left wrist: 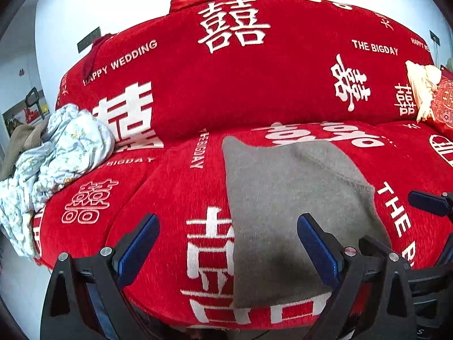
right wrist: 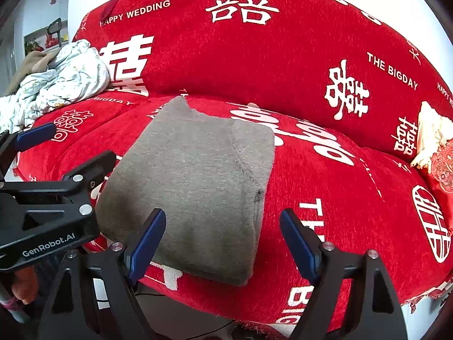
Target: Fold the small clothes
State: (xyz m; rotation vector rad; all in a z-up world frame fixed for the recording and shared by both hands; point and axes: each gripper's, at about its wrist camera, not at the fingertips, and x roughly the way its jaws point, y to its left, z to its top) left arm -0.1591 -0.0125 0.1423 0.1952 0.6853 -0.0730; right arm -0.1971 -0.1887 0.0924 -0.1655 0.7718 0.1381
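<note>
A folded grey garment [right wrist: 198, 181] lies flat on the seat of a red sofa cover [right wrist: 354, 198] printed with white wedding characters, just ahead of both claws. The left gripper [left wrist: 228, 243] and right gripper [right wrist: 223, 240] each hover above its near edge with jaws spread wide and nothing between the blue pads. Far off to the left gripper's left sits a crumpled floral cloth [left wrist: 65, 153].

A red sofa seat [right wrist: 354, 187] lies open right of the folded grey garment [right wrist: 195, 181], while crumpled pale bedding [right wrist: 62, 82] blocks its left end and a tasselled cushion [right wrist: 436, 144] fills the right corner.
</note>
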